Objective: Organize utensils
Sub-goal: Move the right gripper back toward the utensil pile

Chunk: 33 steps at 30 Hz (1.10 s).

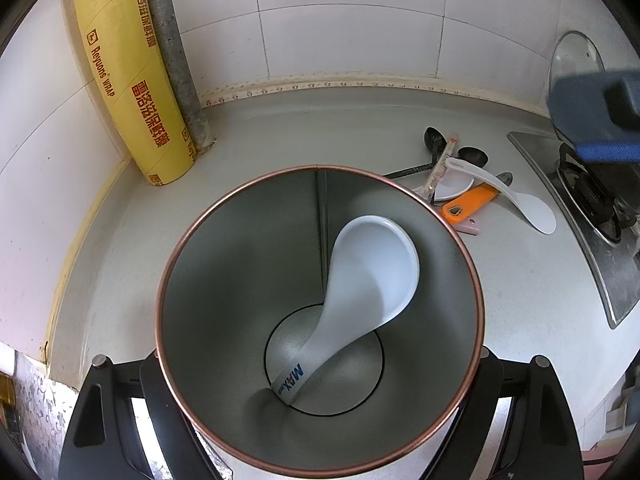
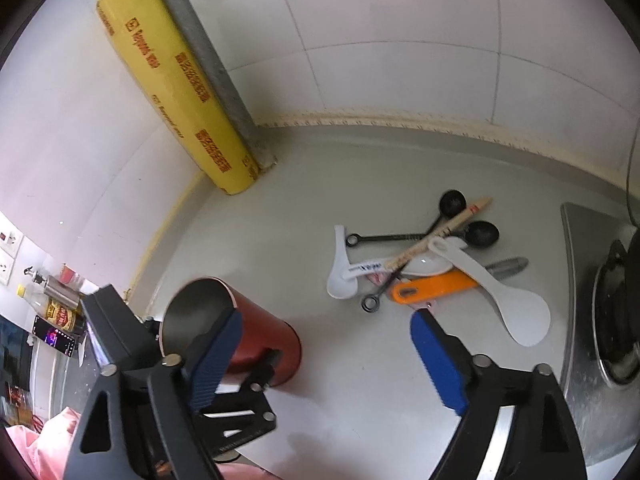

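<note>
One white spoon (image 1: 372, 276) inside red canister (image 2: 256, 336) — left jaws clamp it; right jaws wide, empty.

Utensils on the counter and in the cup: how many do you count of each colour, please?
White: 4 (spoon in the cup, at; two soup spoons; rice paddle)
Black: 2 (measuring spoons)
Orange: 1 (orange-handled tool)
Wood: 1 (stick)
Pink: 1 (pink piece, partly hidden)
Total: 9
</note>
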Available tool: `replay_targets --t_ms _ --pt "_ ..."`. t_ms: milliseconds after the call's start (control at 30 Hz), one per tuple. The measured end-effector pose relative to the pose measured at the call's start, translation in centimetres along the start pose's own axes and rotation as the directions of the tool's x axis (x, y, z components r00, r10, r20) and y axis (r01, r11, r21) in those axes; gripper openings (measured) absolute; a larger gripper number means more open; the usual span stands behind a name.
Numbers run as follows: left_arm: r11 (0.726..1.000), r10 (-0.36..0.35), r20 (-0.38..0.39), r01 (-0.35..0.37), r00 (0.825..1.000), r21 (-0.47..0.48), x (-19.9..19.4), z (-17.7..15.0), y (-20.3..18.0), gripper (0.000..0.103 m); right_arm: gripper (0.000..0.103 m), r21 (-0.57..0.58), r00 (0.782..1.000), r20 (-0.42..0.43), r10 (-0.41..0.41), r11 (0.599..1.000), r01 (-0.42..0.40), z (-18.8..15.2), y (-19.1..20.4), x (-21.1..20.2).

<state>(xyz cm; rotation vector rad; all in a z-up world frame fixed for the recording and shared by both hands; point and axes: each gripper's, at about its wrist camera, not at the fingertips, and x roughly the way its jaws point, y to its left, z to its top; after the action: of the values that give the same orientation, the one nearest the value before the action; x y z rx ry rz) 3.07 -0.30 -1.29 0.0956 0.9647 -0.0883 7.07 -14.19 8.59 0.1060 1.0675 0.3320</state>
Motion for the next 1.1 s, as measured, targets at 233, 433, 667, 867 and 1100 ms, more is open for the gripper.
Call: replay_targets --t_ms 233,433,667,867,1100 --pt "1.000 0.006 -0.003 -0.006 1.000 -0.005 0.0 0.0 0.0 0.090 0.103 0.028 1.000 0.001 -0.025 0.999 0.025 -1.0 -1.5 -0.2" --pt "1.000 0.011 -0.010 -0.011 1.000 -0.012 0.0 0.0 0.1 0.090 0.103 0.051 0.998 0.031 -0.051 0.998 0.049 -1.4 -3.1 -0.7" --pt "1.000 0.014 -0.012 -0.014 1.000 -0.016 0.0 0.0 0.2 0.090 0.103 0.119 0.994 0.056 -0.091 0.989 0.084 -1.7 -6.1 -1.7" --pt "1.000 0.015 -0.016 -0.015 1.000 -0.015 0.0 0.0 0.2 0.090 0.103 0.182 0.986 0.121 -0.111 0.979 0.088 -2.2 -9.1 -2.8" --pt "1.000 0.017 -0.020 -0.018 1.000 -0.014 0.0 0.0 0.1 0.090 0.103 0.261 0.964 0.251 -0.083 0.965 0.015 -2.7 -12.8 -4.4"
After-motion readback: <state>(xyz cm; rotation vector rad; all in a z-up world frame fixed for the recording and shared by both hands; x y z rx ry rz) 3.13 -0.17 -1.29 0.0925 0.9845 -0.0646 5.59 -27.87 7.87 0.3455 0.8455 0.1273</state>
